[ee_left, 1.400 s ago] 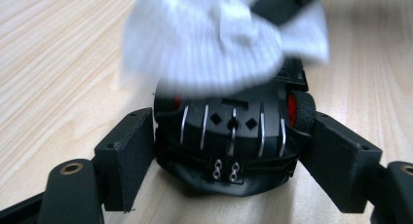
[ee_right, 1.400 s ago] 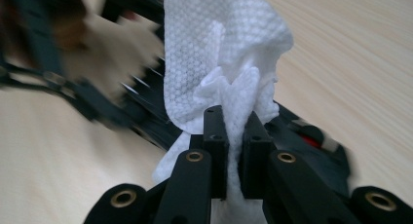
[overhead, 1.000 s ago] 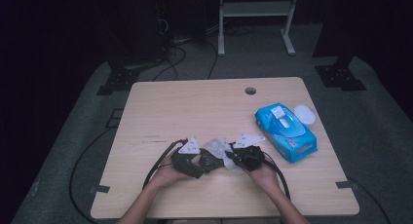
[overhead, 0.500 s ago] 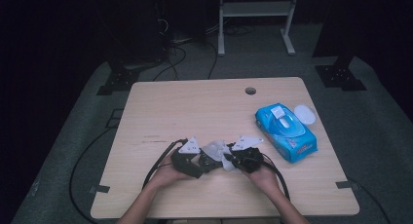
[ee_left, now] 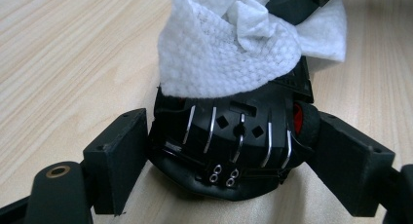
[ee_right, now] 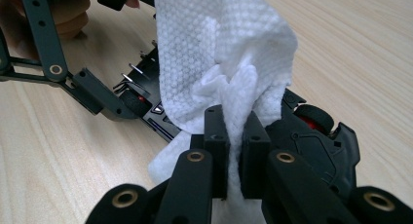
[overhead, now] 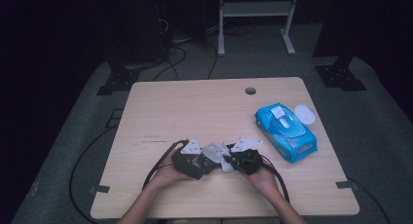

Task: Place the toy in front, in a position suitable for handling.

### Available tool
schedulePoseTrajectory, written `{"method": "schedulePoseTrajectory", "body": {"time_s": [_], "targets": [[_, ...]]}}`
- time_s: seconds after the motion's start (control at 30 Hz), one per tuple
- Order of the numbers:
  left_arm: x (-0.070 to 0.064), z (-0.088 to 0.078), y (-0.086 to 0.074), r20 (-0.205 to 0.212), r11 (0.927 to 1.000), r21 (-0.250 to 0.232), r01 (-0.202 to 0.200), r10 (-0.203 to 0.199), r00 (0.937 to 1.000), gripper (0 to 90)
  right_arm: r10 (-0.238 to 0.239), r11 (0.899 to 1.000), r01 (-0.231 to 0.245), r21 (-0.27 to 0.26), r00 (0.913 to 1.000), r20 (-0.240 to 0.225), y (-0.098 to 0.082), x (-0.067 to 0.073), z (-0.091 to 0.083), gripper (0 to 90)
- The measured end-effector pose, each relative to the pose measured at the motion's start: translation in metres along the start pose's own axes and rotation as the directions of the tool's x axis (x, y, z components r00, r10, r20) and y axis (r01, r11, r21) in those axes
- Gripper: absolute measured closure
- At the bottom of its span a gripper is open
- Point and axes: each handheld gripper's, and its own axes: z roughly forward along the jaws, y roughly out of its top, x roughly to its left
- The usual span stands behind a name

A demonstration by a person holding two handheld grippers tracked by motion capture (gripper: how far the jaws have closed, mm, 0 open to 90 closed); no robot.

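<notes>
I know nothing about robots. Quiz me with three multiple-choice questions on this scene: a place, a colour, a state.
1. Where on the table is the blue pack? A left side; B right side; C centre.
2. What colour is the toy car? A black; B yellow; C white.
3. The right tongs are: A wide open; B shut on the white wipe; C shut on the pack.
Answers: B, it lies near the right edge; A, its body is black; B, both jaws pinch the bunched wipe.
</notes>
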Motion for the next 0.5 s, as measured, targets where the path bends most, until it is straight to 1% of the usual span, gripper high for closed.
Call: {"method": "schedulePoseTrajectory", "body": {"time_s": [0.1,0.17,0.23,0.33,0.43,0.5], "targets": [[-0.0005,0.0000,-0.0004,-0.003,1.0000,-0.002,0.001,-0.001,1.0000,18.1,0.002,1.000,-0.002,-0.006,1.0000,0.000,-0.0006,-0.0003,0.0001,84.2],[-0.0012,-0.0001,-0.0003,-0.008,1.0000,0.000,-0.006,0.006,0.9999,18.1,0.007,1.000,-0.007,-0.005,1.0000,-0.002,-0.0007,-0.0005,0.0000,84.2],[-0.0018,0.0002,-0.0004,-0.013,1.0000,-0.002,-0.006,0.005,0.9999,18.2,0.017,1.000,-0.017,-0.004,0.9999,-0.004,-0.0007,-0.0004,-0.0001,84.2],[-0.0031,0.0001,-0.0005,-0.019,0.9999,0.003,-0.011,0.011,0.9998,17.9,0.016,1.000,-0.016,-0.002,0.9999,-0.002,-0.0005,-0.0003,-0.0001,84.2],[-0.0047,-0.0005,-0.0008,-0.020,0.9997,0.008,-0.021,0.021,0.9996,16.2,0.017,1.000,-0.017,-0.003,0.9998,-0.007,-0.0009,-0.0008,-0.0003,84.2],[-0.0060,-0.0006,-0.0012,-0.019,0.9998,0.007,-0.021,0.021,0.9996,15.2,0.018,1.000,-0.018,-0.004,0.9998,-0.008,-0.0011,-0.0014,-0.0004,84.2]]}}
